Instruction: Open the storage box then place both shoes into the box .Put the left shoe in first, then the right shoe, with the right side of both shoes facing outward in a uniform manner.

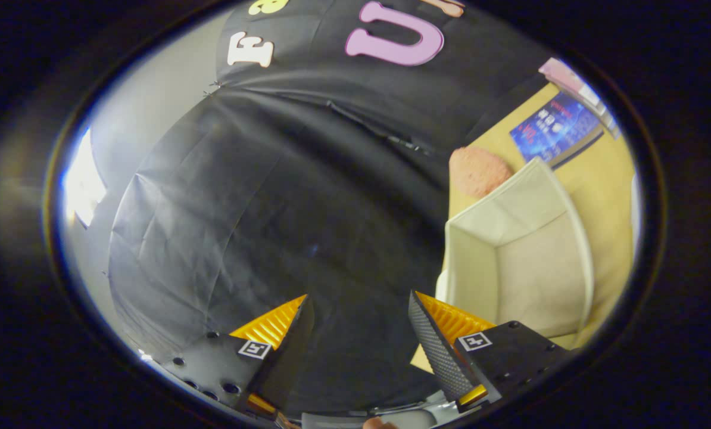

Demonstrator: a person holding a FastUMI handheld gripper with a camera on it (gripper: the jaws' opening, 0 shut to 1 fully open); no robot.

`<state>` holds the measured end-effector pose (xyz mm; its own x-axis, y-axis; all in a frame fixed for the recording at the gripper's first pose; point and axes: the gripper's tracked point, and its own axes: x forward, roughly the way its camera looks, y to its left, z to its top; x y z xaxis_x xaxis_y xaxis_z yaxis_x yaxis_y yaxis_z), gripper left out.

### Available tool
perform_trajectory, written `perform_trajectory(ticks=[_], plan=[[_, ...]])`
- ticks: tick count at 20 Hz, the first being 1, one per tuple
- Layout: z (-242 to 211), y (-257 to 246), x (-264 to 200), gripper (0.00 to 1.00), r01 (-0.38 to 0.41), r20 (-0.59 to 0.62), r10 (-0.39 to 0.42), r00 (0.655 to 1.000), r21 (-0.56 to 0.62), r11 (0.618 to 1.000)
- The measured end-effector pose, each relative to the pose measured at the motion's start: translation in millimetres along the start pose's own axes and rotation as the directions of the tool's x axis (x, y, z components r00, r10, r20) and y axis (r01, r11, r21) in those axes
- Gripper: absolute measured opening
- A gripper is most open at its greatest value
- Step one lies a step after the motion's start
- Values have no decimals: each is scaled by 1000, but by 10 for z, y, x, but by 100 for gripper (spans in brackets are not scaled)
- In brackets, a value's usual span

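standing open-mouthed beyond the right finger, the storage box point(528, 262) leans on the tan table point(605, 196) — gripper point(355, 310) fingers spread, holding nothing; booklet point(555, 128) print unreadable.

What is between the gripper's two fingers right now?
Nothing is held. In the gripper view the gripper is open, and between its fingers you see just the black cloth wall. The cream storage box sits off beside one finger on the yellow table.

**Gripper spread, holding nothing**

The gripper point(358, 310) has its two fingers point(433, 345) set wide apart, with nothing between them (neither tip touches anything). At the base between them, what may be a fingertip point(378, 423) shows, blurred.
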<state>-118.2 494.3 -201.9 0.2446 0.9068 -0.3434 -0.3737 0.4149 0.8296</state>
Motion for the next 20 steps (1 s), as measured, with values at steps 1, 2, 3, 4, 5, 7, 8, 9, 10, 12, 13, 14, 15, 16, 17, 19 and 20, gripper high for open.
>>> perform_trajectory(ticks=[1,2,3,4,5,7,8,9,10,12,13,14,15,16,17,19,20], plan=[[169,-199,-122,97,49,39,-48,998,-25,998],[319,-370,-267,97,98,79,-94,992,-43,994],[456,-551,-416,98,147,117,-140,983,-52,988],[544,-739,-626,98,196,149,-186,971,-52,979],[634,-904,-788,98,241,176,-230,957,-44,970],[735,-1253,-1078,98,322,199,-315,928,-6,947],[767,-1416,-1239,98,362,206,-356,911,10,932],[792,-1575,-1395,98,403,215,-397,892,17,915],[804,-1728,-1538,98,450,220,-442,870,13,893],[722,-2063,-1852,98,552,212,-537,816,-13,834],[647,-2231,-1985,98,601,195,-584,788,-38,799],[537,-2432,-2084,98,643,164,-628,761,-65,763],[404,-2606,-2160,98,673,124,-662,739,-94,734],[249,-2720,-2218,98,689,86,-684,724,-120,715],[130,-2795,-2251,98,699,60,-698,714,-138,702],[-61,-2866,-2288,98,713,24,-721,693,-173,680],[-131,-2950,-2277,98,721,16,-733,680,-193,665]])
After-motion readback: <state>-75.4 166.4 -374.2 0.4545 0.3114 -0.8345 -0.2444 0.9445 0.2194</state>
